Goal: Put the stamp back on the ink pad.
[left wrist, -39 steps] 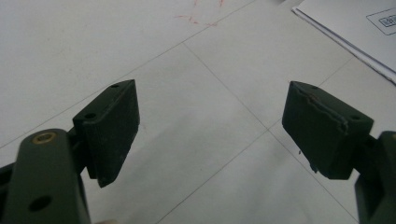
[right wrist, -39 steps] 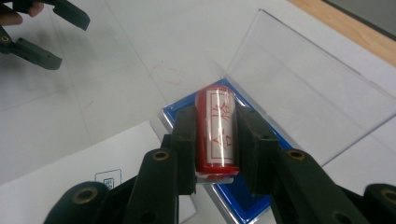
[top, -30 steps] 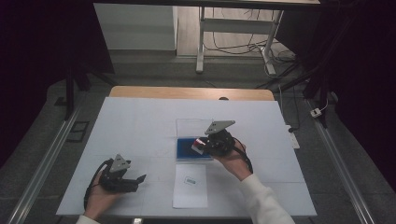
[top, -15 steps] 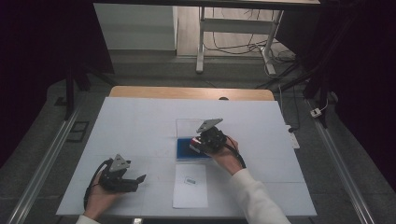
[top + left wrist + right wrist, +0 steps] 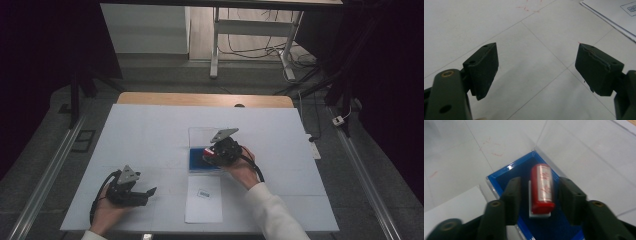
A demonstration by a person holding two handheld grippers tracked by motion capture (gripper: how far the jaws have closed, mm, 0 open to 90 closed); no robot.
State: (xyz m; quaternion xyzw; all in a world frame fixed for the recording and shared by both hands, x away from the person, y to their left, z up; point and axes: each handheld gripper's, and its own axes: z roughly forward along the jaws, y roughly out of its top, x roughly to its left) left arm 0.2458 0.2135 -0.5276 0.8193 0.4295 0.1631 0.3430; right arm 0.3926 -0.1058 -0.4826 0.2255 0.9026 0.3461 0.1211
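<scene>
The right gripper point(image 5: 537, 197) hung over the blue tray point(image 5: 506, 170). Its jaws had just been opening, and the red stamp point(image 5: 542, 187) lay between them in the tray, on a small white base, with gaps on both sides. The left gripper point(image 5: 536, 70) stood wide open above the white table point(image 5: 461, 25), holding nothing

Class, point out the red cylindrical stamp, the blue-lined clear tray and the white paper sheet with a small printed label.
Red cylindrical stamp point(image 5: 542, 187), right gripper view: its side.
Blue-lined clear tray point(image 5: 499, 176), right gripper view: left rim.
White paper sheet point(image 5: 202, 207), high view: bare lower part.
</scene>
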